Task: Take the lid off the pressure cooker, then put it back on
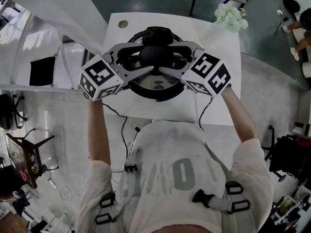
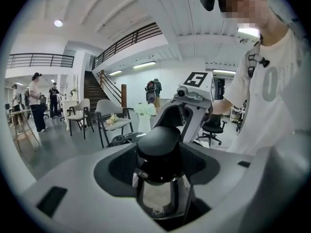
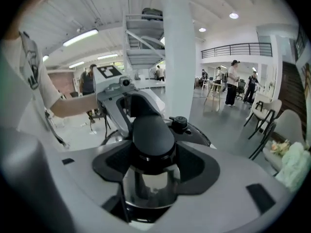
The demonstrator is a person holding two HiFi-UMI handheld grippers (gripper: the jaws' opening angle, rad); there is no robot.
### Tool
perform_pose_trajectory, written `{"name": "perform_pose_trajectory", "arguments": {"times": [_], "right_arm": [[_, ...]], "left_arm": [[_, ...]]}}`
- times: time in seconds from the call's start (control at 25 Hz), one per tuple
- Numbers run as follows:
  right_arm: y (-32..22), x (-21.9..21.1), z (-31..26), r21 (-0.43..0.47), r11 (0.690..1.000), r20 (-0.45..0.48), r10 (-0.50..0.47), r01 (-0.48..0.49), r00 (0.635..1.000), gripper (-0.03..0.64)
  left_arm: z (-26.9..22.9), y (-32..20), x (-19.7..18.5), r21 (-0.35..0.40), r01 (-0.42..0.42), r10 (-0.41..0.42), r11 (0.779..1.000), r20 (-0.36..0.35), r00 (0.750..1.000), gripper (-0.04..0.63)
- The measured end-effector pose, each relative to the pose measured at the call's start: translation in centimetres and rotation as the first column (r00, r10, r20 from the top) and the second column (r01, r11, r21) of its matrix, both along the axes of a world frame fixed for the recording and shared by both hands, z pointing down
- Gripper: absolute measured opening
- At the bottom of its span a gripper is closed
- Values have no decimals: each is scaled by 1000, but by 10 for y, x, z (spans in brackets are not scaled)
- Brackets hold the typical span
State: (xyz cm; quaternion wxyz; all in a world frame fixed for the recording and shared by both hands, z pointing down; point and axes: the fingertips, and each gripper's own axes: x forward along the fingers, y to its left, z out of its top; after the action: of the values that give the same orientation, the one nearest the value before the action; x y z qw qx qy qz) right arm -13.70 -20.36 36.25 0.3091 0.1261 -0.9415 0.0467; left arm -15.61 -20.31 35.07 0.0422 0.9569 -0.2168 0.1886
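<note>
Two grippers meet on one handle. The left gripper [image 1: 141,62] and the right gripper [image 1: 172,62] come in from opposite sides. Each has its jaws clamped on one end of the rounded matt-black plastic knob [image 1: 155,55], which crowns the polished steel pressure-cooker lid [image 1: 156,84]. The knob's long axis runs left to right between them, so neither hand is nearer. The lid lies over the black-rimmed cooker pot [image 1: 165,95] in the middle of the white counter [image 1: 218,47]. Whether it is seated or slightly raised I cannot tell from above. A small black valve [image 3: 178,124] stands just behind the knob. Any lift would probably need both hands rising together to keep the smooth lid level.
</note>
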Motion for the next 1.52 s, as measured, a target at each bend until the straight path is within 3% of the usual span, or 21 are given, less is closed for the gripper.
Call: {"name": "perform_pose_trajectory", "arguments": {"times": [0.44, 0.72, 1.12, 1.2, 1.28, 1.36, 1.44, 1.52], "right_arm": [[-6, 6, 4, 136, 990, -106, -8, 22, 994, 268], [-21, 23, 4, 186, 982, -123, 48, -25, 991, 270], [-16, 15, 5, 212, 977, -110, 33, -9, 993, 244], [-14, 15, 3, 225, 974, -109, 32, -7, 993, 238], [-9, 17, 0, 222, 975, -102, 33, -10, 994, 219], [-1, 19, -8, 192, 981, -66, 29, -16, 997, 209], [0, 21, -25, 164, 986, 7, 41, -42, 999, 204], [-10, 22, -47, 180, 979, 85, 85, -100, 993, 201]], "left_arm": [[3, -3, -4, 17, 66, -66, 998, 23, 998, 261], [5, 12, -6, 19, 92, -93, 996, 51, 994, 218], [8, 13, -14, 55, 135, -139, 989, 80, 987, 213], [1, 15, -16, 73, 158, -161, 985, 36, 986, 215], [-20, 18, -23, 71, 204, -198, 976, -82, 977, 215], [-48, 21, -40, 70, 270, -250, 960, -213, 944, 215], [-74, 16, -60, 107, 370, -330, 923, -279, 902, 215], [-100, 10, -75, 184, 480, -410, 858, -317, 855, 201]]}}
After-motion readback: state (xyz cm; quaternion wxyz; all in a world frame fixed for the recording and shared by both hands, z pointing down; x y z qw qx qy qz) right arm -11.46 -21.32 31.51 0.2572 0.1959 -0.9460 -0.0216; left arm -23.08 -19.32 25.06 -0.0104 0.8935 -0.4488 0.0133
